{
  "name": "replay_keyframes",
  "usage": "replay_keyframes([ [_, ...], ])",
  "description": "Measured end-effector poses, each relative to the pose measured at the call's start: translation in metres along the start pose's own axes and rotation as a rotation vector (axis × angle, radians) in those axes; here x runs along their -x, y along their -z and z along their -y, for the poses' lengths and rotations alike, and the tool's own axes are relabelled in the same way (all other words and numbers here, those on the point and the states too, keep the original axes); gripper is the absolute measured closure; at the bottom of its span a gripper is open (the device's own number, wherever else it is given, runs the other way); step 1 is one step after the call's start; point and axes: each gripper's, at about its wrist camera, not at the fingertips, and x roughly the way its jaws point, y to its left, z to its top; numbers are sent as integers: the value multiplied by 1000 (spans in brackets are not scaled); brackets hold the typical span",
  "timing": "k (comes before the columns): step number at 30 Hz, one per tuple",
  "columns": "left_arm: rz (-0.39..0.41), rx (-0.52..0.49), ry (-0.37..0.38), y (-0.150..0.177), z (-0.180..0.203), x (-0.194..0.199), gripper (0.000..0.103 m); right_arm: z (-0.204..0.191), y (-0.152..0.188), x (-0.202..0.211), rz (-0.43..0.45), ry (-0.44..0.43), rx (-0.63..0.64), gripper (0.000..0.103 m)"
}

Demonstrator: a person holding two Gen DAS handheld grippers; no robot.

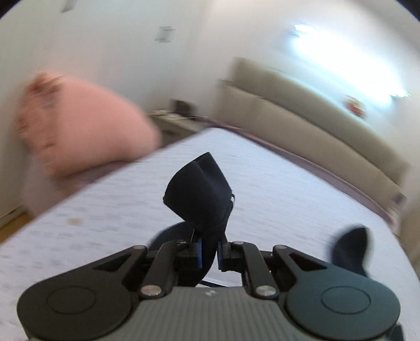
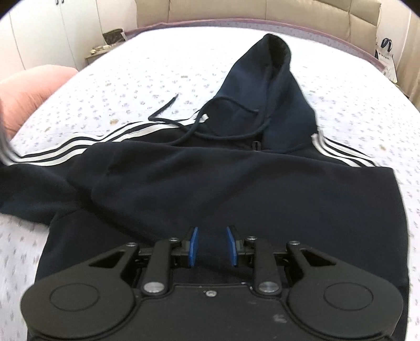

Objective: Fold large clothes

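Bed with a white, small-flowered cover fills the room's middle; beige padded headboard behind it. Pink pillow at the bed's left edge. Navy hoodie lies spread on the cover, hood pointing toward the headboard, white stripes along both sleeves, drawstring trailing onto the cover. Right gripper hovers over the hoodie's lower body, jaws narrowly apart, nothing between them. Left gripper has its jaws pinched on a fold of navy hoodie cloth, raised above the cover.
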Motion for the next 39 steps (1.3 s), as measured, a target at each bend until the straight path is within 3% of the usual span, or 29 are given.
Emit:
replay_keyframes([
  [9,-102,-236,408,85,215,-2,92,59,22,38,25,5,-63,73],
  [13,-162,-331,485,140,292,-17,91,100,23,48,39,13,-154,73],
  [14,-179,-360,482,155,303,-23,85,110,24,49,41,26,-172,73],
  [17,-300,-420,455,205,324,-56,48,141,28,45,19,45,-222,72],
  [20,-420,-410,410,233,317,-75,48,165,33,36,-16,26,-262,70],
  [22,-436,-375,397,232,295,-75,48,175,30,32,-14,-3,-280,55],
  [24,-436,-330,370,224,274,-70,47,178,23,27,0,-48,-293,28],
  [25,-436,-308,351,217,262,-67,47,179,19,24,7,-72,-298,25],
  [29,-412,-247,241,197,221,-67,47,183,-1,0,16,-171,-346,26],
  [34,-378,-191,101,175,183,-74,49,183,-11,-35,-37,-196,-378,26],
  [35,-377,-172,75,172,177,-78,50,181,-10,-41,-53,-220,-377,33],
  [36,-376,-148,49,170,169,-84,51,179,-10,-46,-78,-256,-375,52],
  [37,-370,-127,37,167,164,-82,51,176,-8,-49,-93,-272,-370,63],
  [38,-364,-110,30,163,161,-84,51,171,-7,-48,-83,-258,-349,83],
  [39,-355,-98,20,160,158,-87,51,166,-8,-45,-63,-237,-313,92],
])
